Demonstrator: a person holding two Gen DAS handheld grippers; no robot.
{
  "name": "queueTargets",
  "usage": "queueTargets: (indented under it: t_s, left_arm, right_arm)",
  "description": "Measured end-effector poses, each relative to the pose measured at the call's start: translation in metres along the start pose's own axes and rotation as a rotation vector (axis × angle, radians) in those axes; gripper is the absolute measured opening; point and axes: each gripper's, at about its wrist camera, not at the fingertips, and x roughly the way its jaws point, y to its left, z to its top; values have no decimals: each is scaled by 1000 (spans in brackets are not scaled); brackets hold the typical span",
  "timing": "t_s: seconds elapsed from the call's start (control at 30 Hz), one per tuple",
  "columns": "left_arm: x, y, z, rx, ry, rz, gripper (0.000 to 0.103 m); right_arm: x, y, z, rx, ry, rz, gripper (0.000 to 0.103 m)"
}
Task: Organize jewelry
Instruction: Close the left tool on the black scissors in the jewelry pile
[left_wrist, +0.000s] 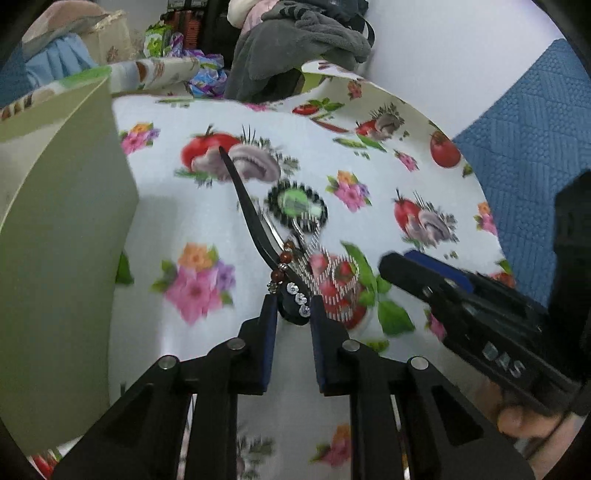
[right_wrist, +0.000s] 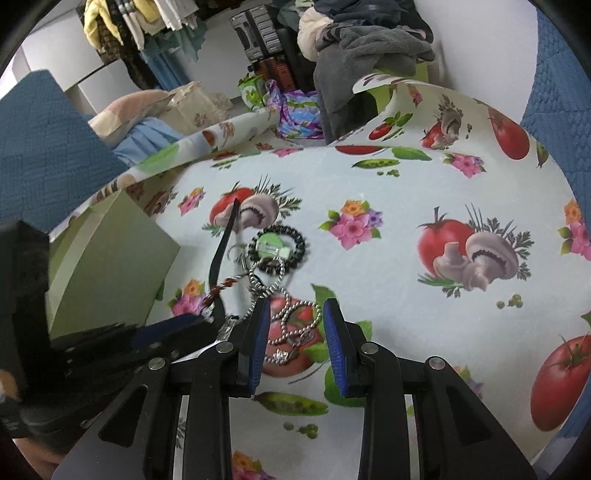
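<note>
While the left gripper (left_wrist: 293, 308) clamped a black hair clip (left_wrist: 251, 229), beads dangled beside it. Right gripper (right_wrist: 295, 328) stood apart over a silver chain (right_wrist: 291, 314) on the desk (right_wrist: 406, 192).

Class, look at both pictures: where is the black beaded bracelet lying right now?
The black beaded bracelet lies on the patterned tablecloth near the middle of both views, just right of the long black hair clip and beyond the silver chain.
</note>
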Motion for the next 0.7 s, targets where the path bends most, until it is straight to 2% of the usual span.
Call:
queueTargets:
  t_s: [0.3,0.53,0.63,0.7]
  left_arm:
    - [-7,2,-41,19,85,-25,18]
    - [-6,9,-44,-11,100,-26,20]
    - [-12,10,-41,-38,88,-34,33]
    - [-18,9,-38,-47,63,-41,36]
  right_arm:
    - [-1,15,-24,-40,54,-17,28]
    - [-2,13,-30,-31,59,-37,28]
    - [-3,7,-30,-2,56,-27,28]
    - [-3,5,-29,12,53,-21,28]
